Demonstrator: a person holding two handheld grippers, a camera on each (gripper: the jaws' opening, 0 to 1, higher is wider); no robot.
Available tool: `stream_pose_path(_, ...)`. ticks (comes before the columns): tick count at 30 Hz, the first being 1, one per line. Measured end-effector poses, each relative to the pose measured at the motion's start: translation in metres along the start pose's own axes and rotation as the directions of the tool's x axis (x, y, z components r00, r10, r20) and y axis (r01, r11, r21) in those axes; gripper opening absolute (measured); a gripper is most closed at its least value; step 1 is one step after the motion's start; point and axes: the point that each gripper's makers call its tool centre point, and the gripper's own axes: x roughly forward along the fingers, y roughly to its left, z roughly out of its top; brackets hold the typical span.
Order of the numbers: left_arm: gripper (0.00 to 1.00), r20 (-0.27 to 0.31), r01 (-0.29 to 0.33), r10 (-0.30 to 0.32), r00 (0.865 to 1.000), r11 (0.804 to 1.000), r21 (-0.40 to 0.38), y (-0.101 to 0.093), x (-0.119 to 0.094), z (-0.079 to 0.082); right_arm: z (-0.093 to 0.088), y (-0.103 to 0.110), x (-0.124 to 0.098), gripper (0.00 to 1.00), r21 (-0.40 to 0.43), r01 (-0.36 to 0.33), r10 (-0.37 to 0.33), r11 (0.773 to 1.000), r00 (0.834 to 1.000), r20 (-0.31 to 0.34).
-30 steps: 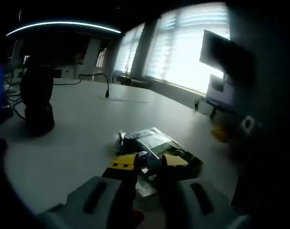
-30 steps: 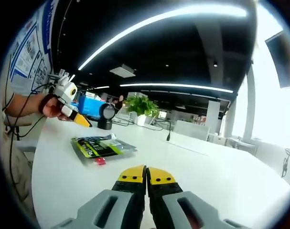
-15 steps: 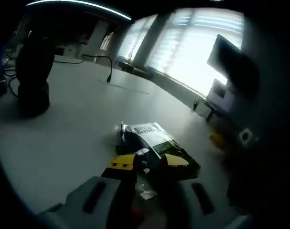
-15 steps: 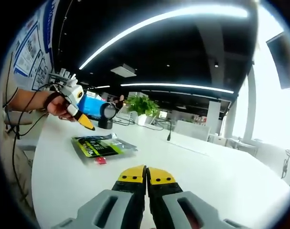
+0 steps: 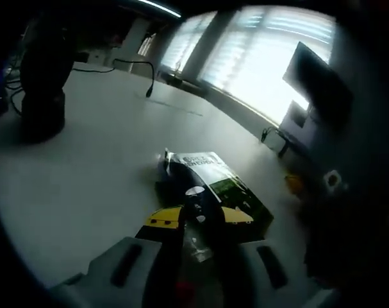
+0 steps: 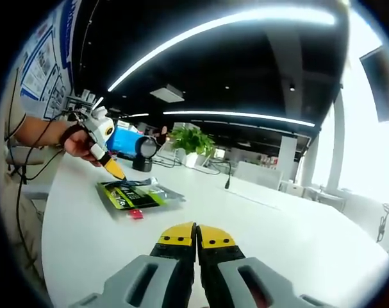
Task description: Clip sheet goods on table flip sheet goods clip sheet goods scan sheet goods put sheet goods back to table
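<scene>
Step in hand: first clip of the sheet goods, judged from how things lie.

Sheet goods: a flat green-and-black printed packet with a silvery end, lying flat on the white table. Its near edge sits between the yellow tips of the left gripper. A small red tab lies on the table just beside the packet.

Left gripper: jaws narrowly parted, straddling the packet's near edge. Contact not confirmed; a dark blur hides the gap between the tips. In the right gripper view, this gripper angles down, its yellow tip at the packet's far edge, held in a person's hand.

Right gripper: jaws pressed together, nothing between them, hanging above bare table well apart from the packet.

Background: dark desk fan, cable, blue box, potted plant.

Next move calls for: the left jaws to close on the thin edge, low enough to catch film rather than skate over it, then lift and turn. Risk: the slick packet slides on the table instead of being pinched.
</scene>
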Motion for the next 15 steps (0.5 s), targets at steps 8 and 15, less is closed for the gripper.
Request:
stream_pose_path(8, 0.13, -0.004, 0.020, -0.021, 1.000, 0.998, -0.059, 0.0006, 0.0018, -0.0019, -0.0006, 0.0000, 0.0001, 0.00, -0.004, 0.001, -0.001, 1.000, 1.000, -0.004)
stream_pose_path(15, 0.11, -0.037, 0.049, -0.053, 0.998, 0.993, -0.106, -0.0037, 0.0024, -0.0086, -0.0007, 0.0004, 0.0004, 0.00, -0.008, 0.001, -0.001, 1.000, 1.000, -0.006)
